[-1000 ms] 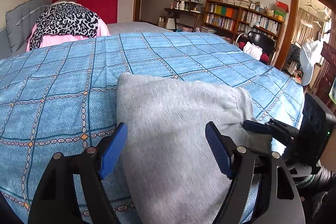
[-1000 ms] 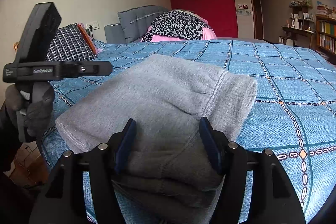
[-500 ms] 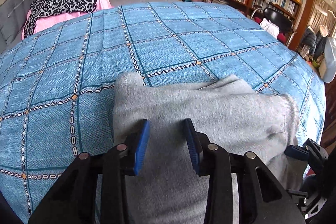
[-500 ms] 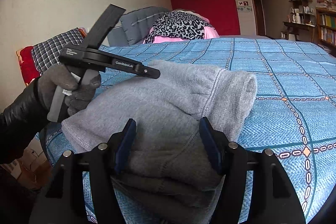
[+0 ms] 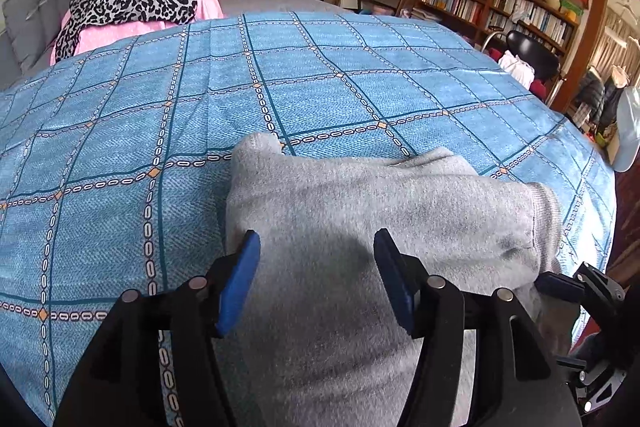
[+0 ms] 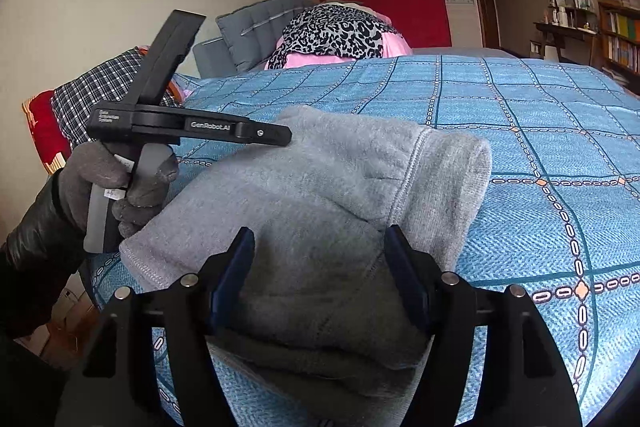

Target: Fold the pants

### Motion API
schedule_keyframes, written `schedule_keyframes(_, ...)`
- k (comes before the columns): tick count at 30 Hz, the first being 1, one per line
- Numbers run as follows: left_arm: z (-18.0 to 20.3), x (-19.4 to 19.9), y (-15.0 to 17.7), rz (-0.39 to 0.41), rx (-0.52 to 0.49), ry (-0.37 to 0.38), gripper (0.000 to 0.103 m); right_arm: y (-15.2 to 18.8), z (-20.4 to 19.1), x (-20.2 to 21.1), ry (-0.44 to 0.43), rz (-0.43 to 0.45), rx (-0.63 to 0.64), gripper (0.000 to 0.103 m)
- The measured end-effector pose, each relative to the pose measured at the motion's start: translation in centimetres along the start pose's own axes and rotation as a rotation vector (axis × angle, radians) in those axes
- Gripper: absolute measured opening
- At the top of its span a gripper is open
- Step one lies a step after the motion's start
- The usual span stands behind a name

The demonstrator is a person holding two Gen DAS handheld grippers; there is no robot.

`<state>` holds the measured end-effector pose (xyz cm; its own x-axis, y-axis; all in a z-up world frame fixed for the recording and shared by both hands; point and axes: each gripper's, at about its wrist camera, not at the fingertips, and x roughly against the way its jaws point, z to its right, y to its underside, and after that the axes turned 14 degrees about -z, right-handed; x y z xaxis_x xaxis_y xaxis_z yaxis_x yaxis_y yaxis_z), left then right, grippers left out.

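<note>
Your left tool (image 5: pixel 316 275) is opening, its blue pads apart over the grey sweatpants (image 5: pixel 360 235), gripping nothing. Your right tool (image 6: pixel 320 267) is opening too, pads spread either side of the fabric, not pinching it. The sweatpants lie folded in a thick bundle at the near edge of the blue checked bedspread (image 5: pixel 320 87).

Fuzzy, matt grey pants (image 5: pixel 360 227) (fleece, seemingly) on woven bedspread (image 5: pixel 120 187).
</note>
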<state>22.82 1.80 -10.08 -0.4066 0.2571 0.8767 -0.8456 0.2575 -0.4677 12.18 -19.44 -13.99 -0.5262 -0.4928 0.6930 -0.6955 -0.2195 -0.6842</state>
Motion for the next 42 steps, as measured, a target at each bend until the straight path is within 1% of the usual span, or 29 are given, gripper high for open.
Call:
schedule_keyframes(1, -0.2, 0.4, 0.4, 0.003, 0.011, 0.001, 0.062, -0.2, -0.2, -0.1, 0.004, -0.009, -0.001, 0.074)
schedule_keyframes(3, -0.8, 1.2, 1.1, 0.007, 0.037, -0.002, 0.069, -0.6, -0.6, -0.1, 0.010, -0.022, -0.001, 0.079)
schedule_keyframes(4, -1.1, 1.5, 1.5, 0.010, 0.047, -0.005, 0.070, -0.8, -0.8, -0.1, 0.014, -0.027, -0.001, 0.080)
schedule_keyframes(11, -2.9, 2.4, 3.3, 0.008, 0.095, -0.027, 0.071, -2.0, -1.1, 0.2, 0.047, -0.039, -0.016, 0.080)
schedule_keyframes(13, -3.5, 2.1, 3.7, -0.003, 0.111, -0.019, 0.071, -2.4, -0.9, 0.4, 0.054, -0.033, -0.020, 0.080)
schedule_keyframes(15, -4.0, 1.9, 4.0, -0.013, 0.129, 0.001, 0.074, -2.6, -0.8, 0.6, 0.072, -0.025, -0.022, 0.081)
schedule_keyframes(17, -4.4, 1.8, 4.1, -0.020, 0.140, 0.013, 0.077, -2.6, -0.8, 0.8, 0.102, -0.022, -0.025, 0.081)
schedule_keyframes(20, -4.6, 1.7, 4.2, -0.025, 0.142, 0.024, 0.077, -2.7, -0.3, 0.8, 0.152, -0.023, -0.040, 0.081)
schedule_keyframes(24, -4.7, 1.5, 4.3, -0.039, 0.147, 0.035, 0.079, -2.9, 0.4, 0.5, 0.191, -0.039, -0.056, 0.081)
schedule_keyframes(27, -5.0, 1.2, 4.4, -0.050, 0.164, 0.058, 0.080, -2.9, 0.6, -0.3, 0.224, -0.062, -0.054, 0.082)
schedule_keyframes(28, -5.2, 1.2, 4.4, -0.053, 0.169, 0.069, 0.080, -2.9, 0.8, -0.6, 0.234, -0.069, -0.058, 0.083)
schedule_keyframes(29, -5.2, 1.1, 4.3, -0.057, 0.172, 0.078, 0.080, -2.9, 1.0, -0.9, 0.251, -0.080, -0.067, 0.089)
schedule_keyframes(30, -5.3, 1.1, 4.3, -0.061, 0.173, 0.082, 0.080, -2.9, 1.2, -1.2, 0.258, -0.089, -0.080, 0.091)
schedule_keyframes(33, -5.3, 0.9, 4.3, -0.069, 0.169, 0.089, 0.080, -2.9, 2.3, -2.0, 0.242, -0.123, -0.125, 0.095)
schedule_keyframes(34, -5.4, 0.8, 4.4, -0.074, 0.170, 0.096, 0.080, -2.8, 2.7, -2.1, 0.224, -0.131, -0.145, 0.095)
schedule_keyframes(40, -6.1, 0.1, 4.4, -0.103, 0.200, 0.166, 0.080, -2.6, 5.2, -2.9, 0.081, -0.185, -0.246, 0.096)
schedule_keyframes(42, -6.5, 0.0, 4.4, -0.109, 0.209, 0.189, 0.080, -2.6, 5.8, -2.9, 0.046, -0.194, -0.267, 0.097)
